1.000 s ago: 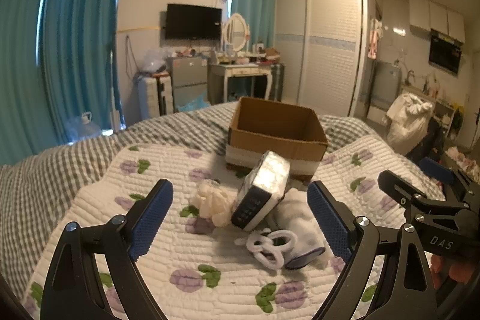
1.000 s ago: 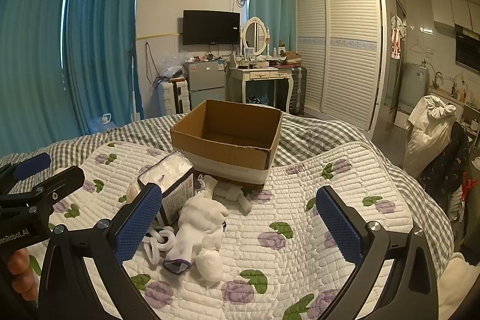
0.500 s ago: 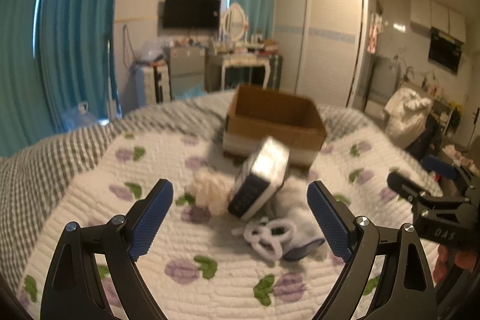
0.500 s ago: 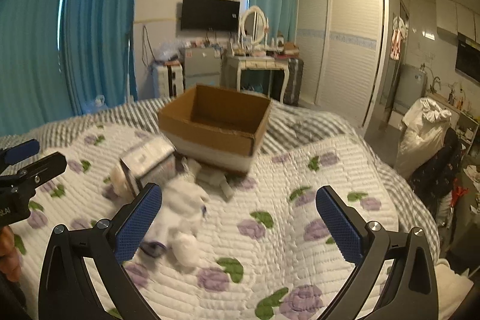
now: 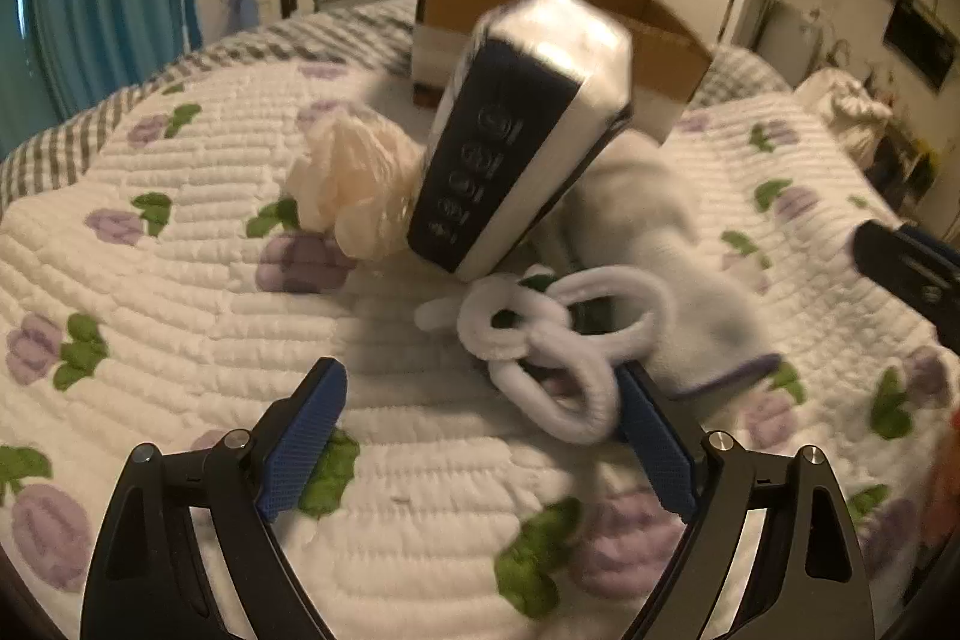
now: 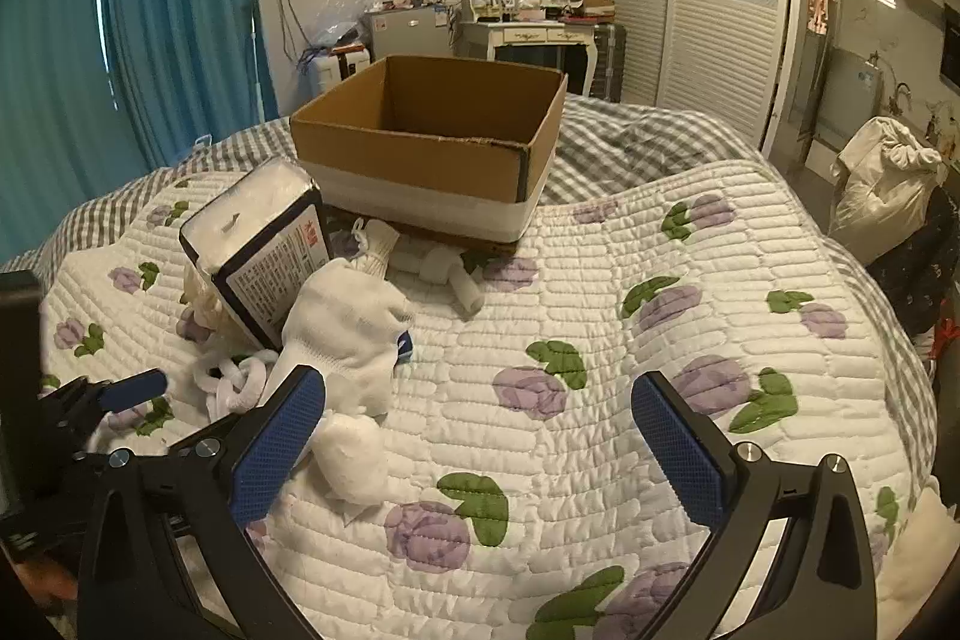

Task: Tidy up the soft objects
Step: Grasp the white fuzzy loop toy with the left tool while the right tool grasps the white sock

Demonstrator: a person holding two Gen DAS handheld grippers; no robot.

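A pile of soft things lies on the quilted bed. A tilted tissue pack (image 5: 522,130) (image 6: 264,244) leans on a cream mesh ball (image 5: 354,181) and a white sock (image 5: 672,244) (image 6: 342,334). White looped hair ties (image 5: 552,334) (image 6: 231,382) lie in front. An open cardboard box (image 6: 432,142) (image 5: 540,4) stands behind the pile. My left gripper (image 5: 480,430) is open, low over the quilt, its right finger touching the hair ties. My right gripper (image 6: 477,424) is open and empty over the quilt, to the right of the sock.
A rolled white sock (image 6: 351,457) lies by my right gripper's left finger, and small white rolls (image 6: 444,274) lie by the box. The flowered quilt (image 6: 660,292) covers a checked bedspread. A dresser, wardrobe and curtains stand beyond the bed.
My left gripper has dropped down and moved forward, close to the hair ties and the tissue pack. My right gripper has moved slightly closer to the bed.
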